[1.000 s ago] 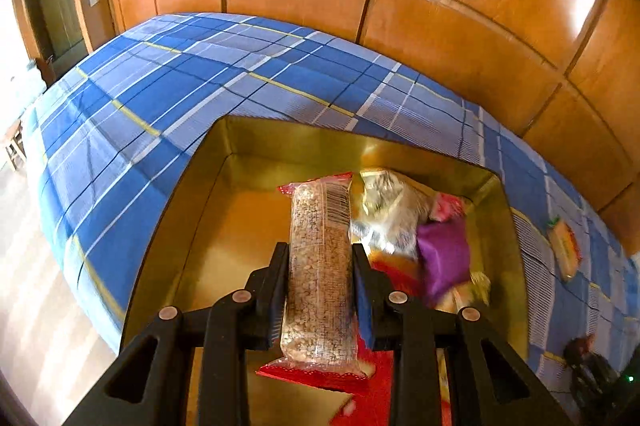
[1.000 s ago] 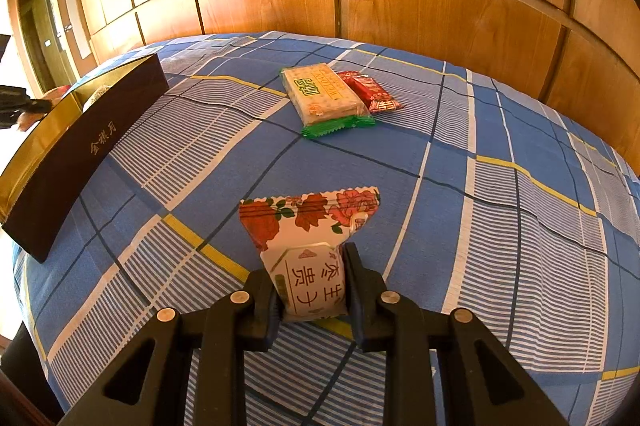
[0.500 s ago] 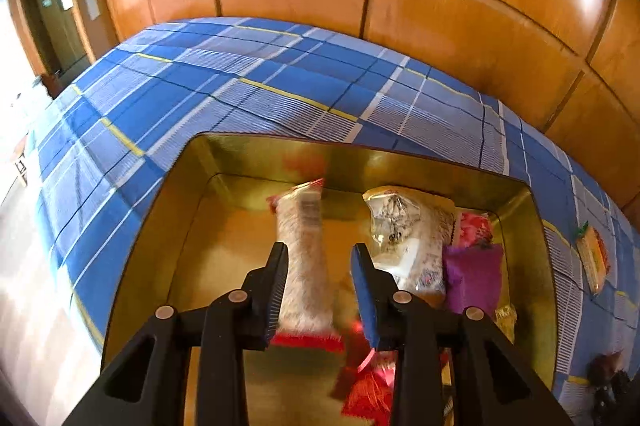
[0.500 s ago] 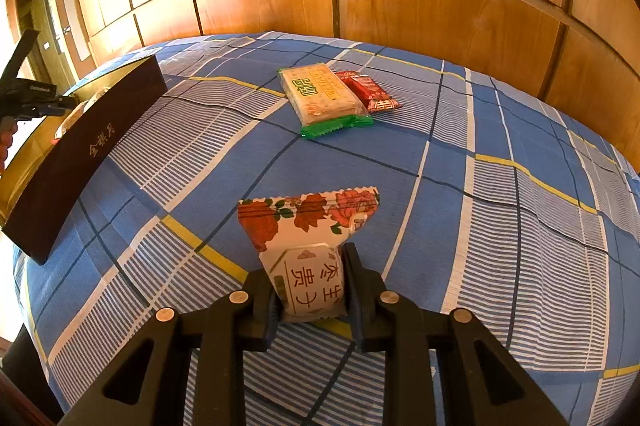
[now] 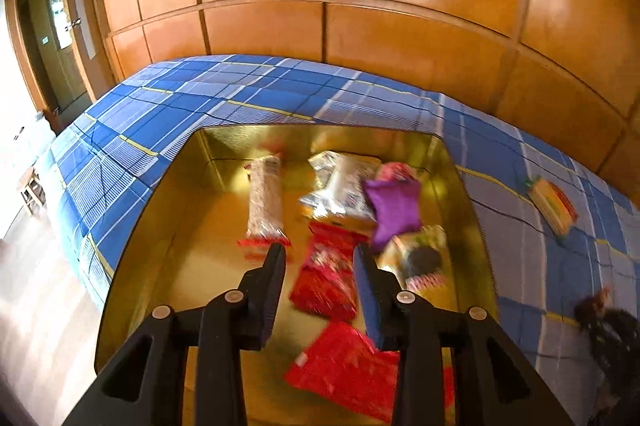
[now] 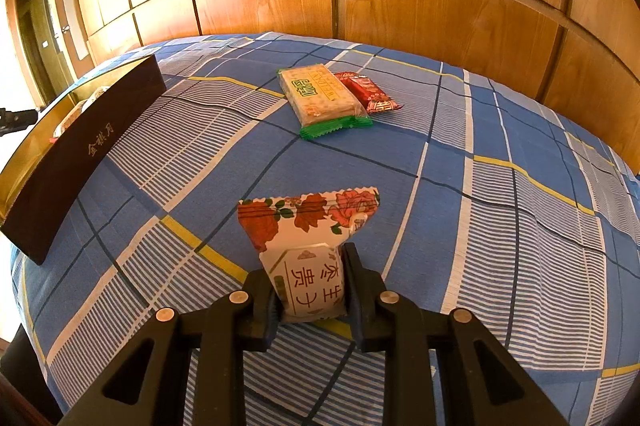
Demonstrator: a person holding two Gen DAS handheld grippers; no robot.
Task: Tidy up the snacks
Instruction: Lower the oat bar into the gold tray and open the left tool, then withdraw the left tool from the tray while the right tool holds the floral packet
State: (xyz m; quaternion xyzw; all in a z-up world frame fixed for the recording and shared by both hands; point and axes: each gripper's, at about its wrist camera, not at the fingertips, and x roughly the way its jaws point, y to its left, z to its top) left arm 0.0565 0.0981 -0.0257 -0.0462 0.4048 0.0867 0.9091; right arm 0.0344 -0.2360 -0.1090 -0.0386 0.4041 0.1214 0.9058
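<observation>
My left gripper (image 5: 320, 258) is open and empty above the gold box (image 5: 466, 185). A clear packet of grain bar (image 5: 264, 201) lies in the box, beside a silvery packet (image 5: 340, 185), a purple packet (image 5: 394, 207) and red packets (image 5: 328, 278). My right gripper (image 6: 310, 266) is shut on a white snack packet with red roses (image 6: 308, 238), held over the blue checked cloth (image 6: 500, 226). A green-edged cracker pack (image 6: 320, 95) and a small red packet (image 6: 368, 91) lie farther back on the cloth.
The box's dark outer wall (image 6: 80, 153) stands at the left in the right wrist view. Wooden wall panels (image 6: 400, 5) close off the back. The cracker pack (image 5: 554, 203) also shows right of the box in the left wrist view. The cloth's edge drops at the left (image 5: 80, 226).
My left gripper opened and let go of the grain bar packet, which now lies in the gold box; the gripper pulled back and up. My right gripper holds still with its packet.
</observation>
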